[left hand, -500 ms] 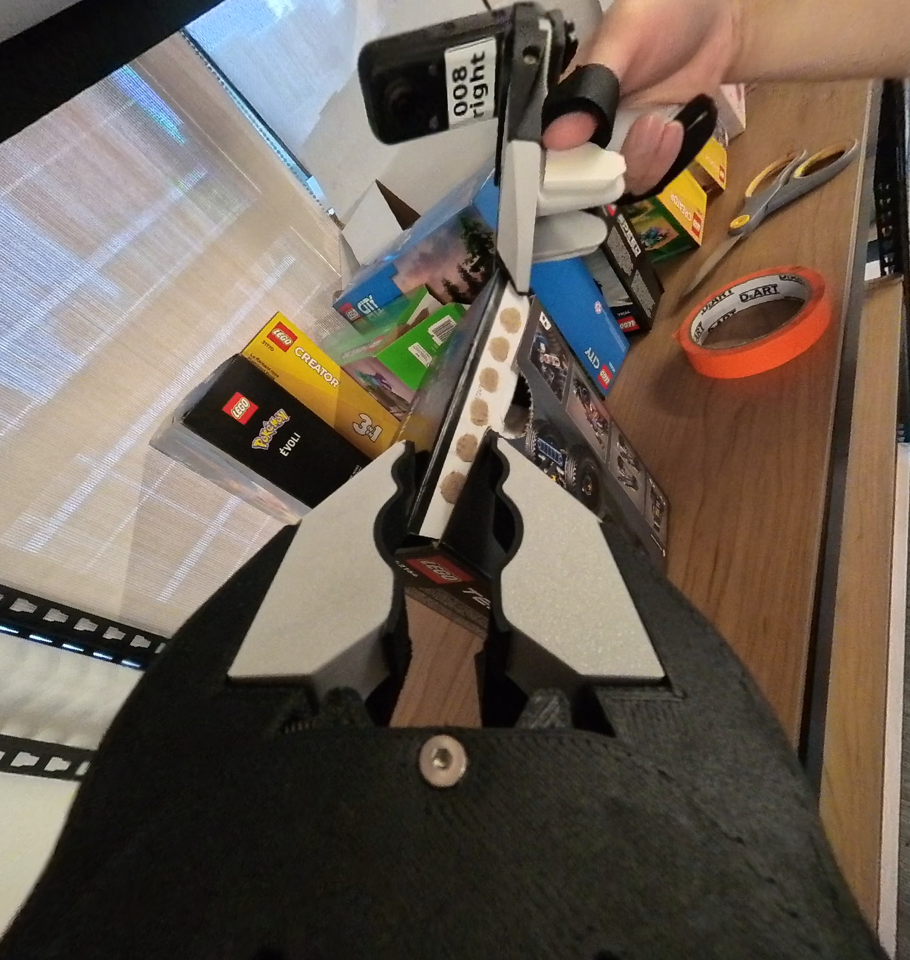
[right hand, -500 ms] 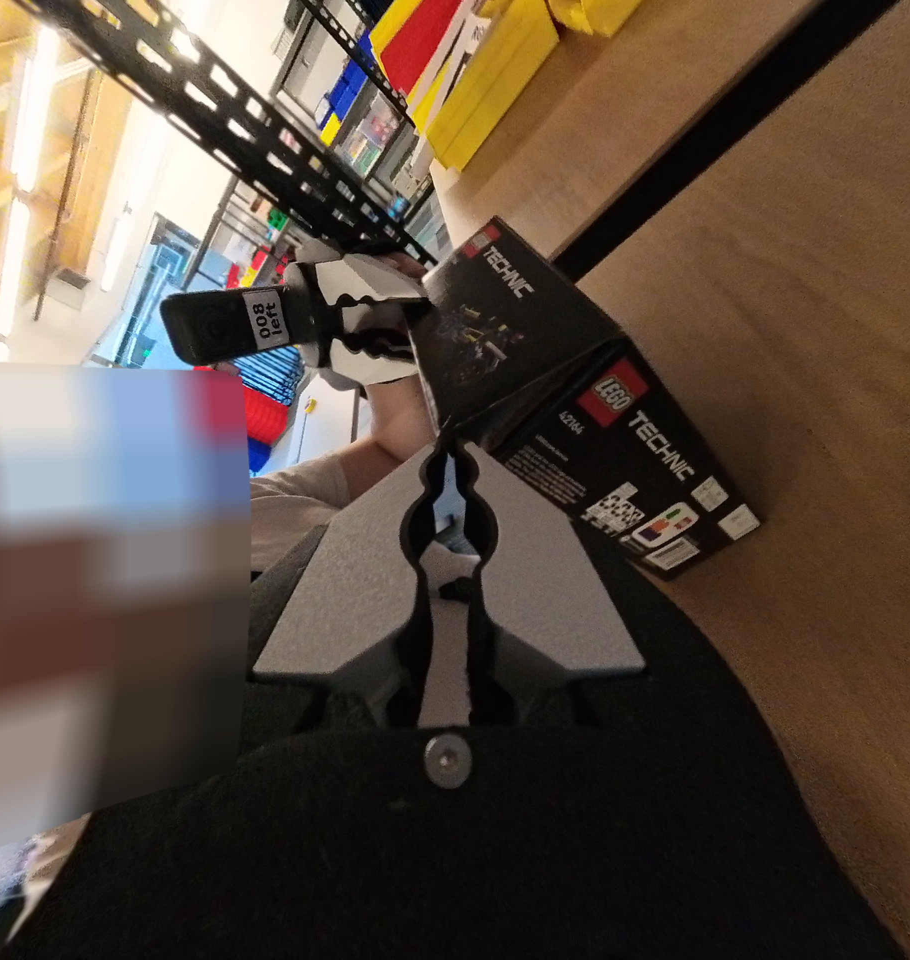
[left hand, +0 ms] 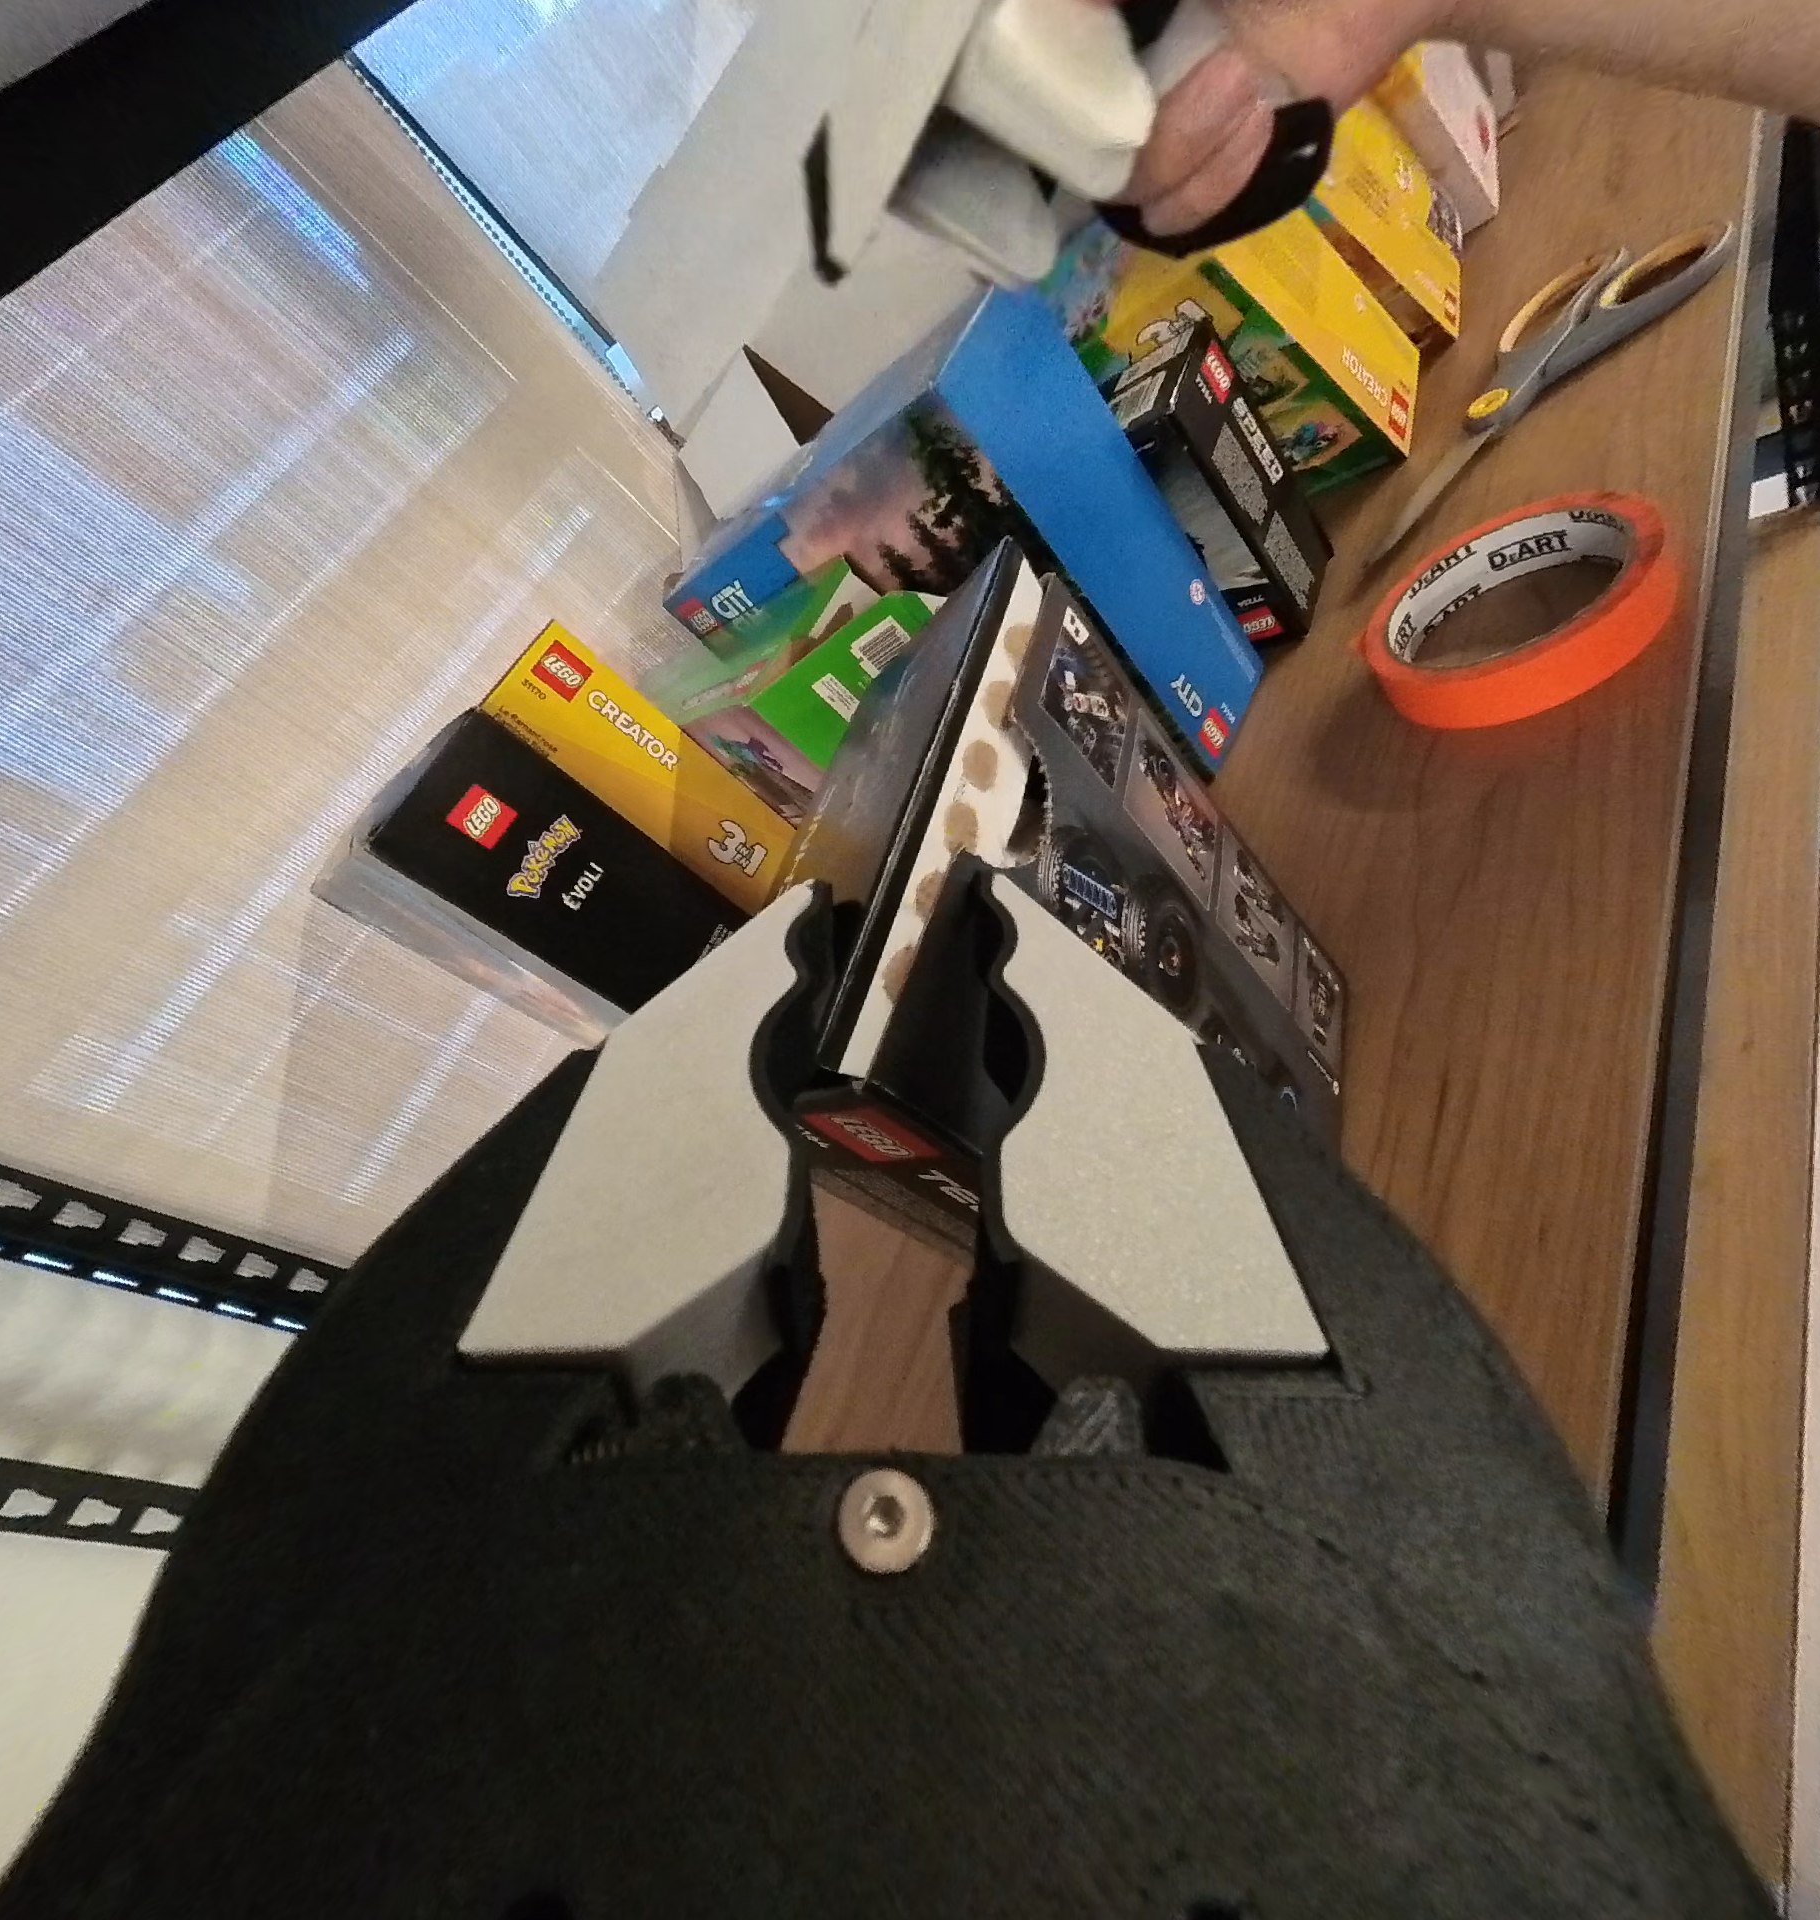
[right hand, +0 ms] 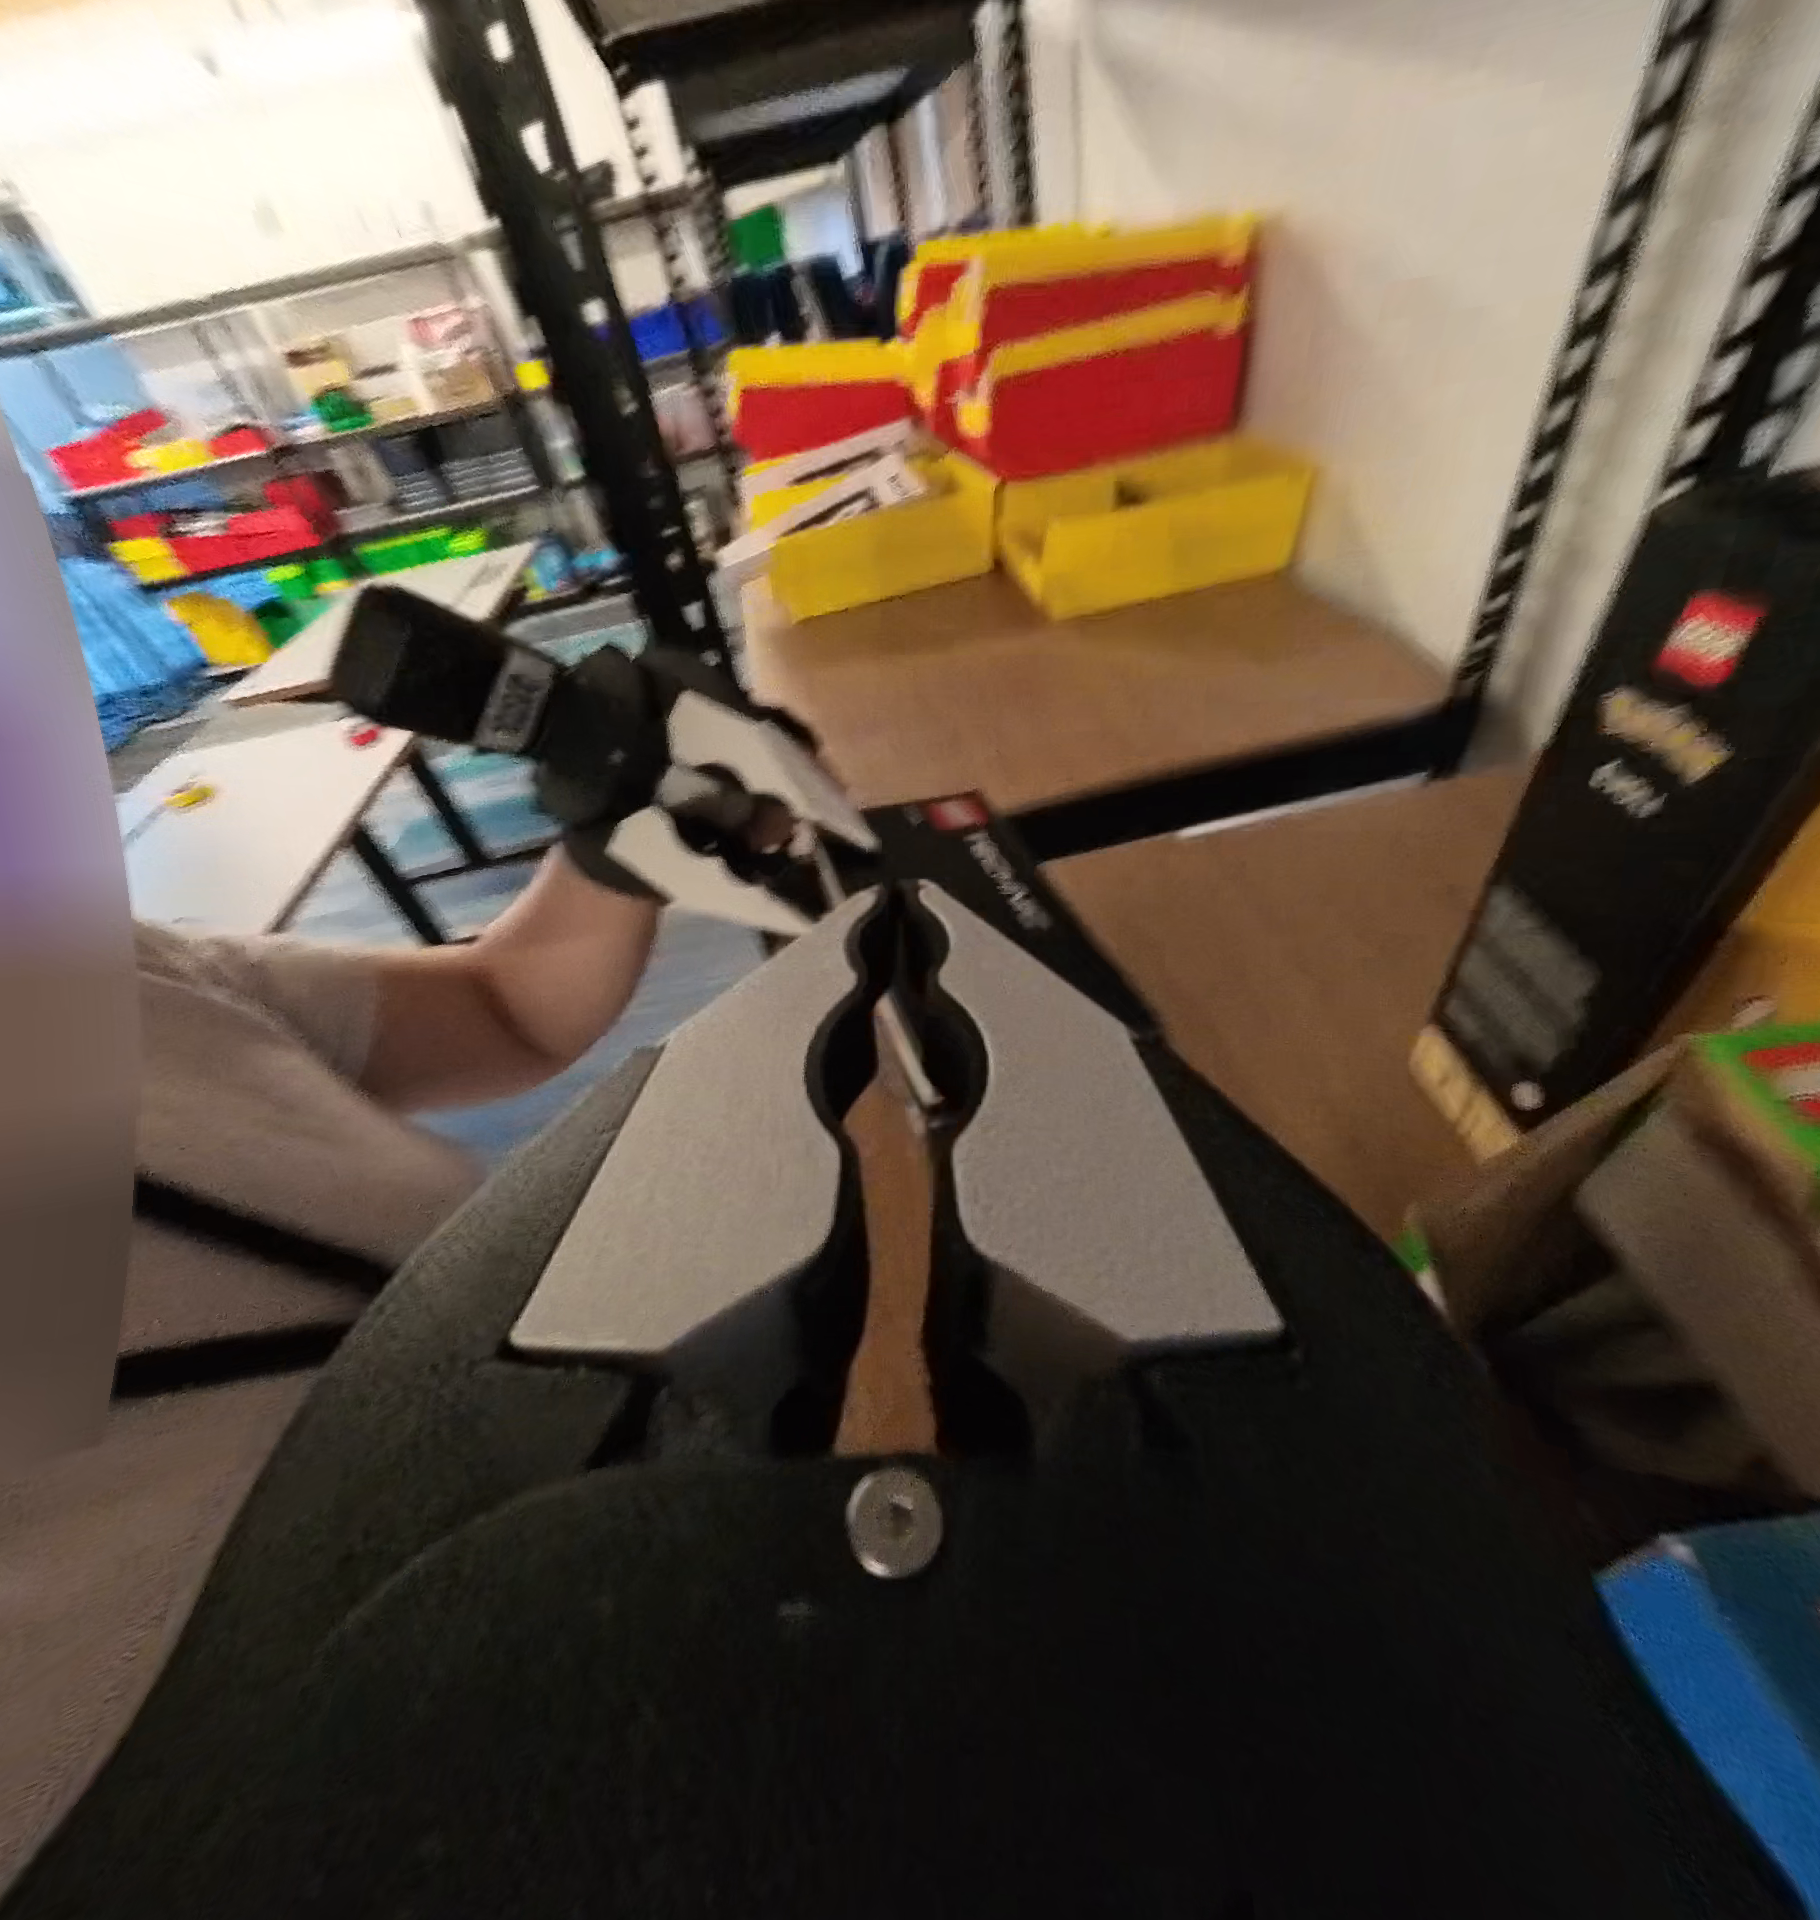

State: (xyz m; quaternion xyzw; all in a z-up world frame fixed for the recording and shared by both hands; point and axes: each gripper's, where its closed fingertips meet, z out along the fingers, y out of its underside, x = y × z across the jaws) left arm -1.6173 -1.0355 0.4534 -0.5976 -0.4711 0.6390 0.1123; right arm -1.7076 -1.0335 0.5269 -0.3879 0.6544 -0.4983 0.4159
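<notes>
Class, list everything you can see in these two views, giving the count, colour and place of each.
black box: one, black, lying on wooden table, flap open
toy boxes: several, blue, yellow, green, black, behind the black box
tape roll: one, orange, on the table
scissors: one pair, grey, beyond the tape roll
storage bins: several, yellow and red, on a far shelf
left gripper: one, grey and black, shut on the flap
right gripper: one, grey and black, shut, above the toy boxes
hand: one, holding the right gripper
</notes>
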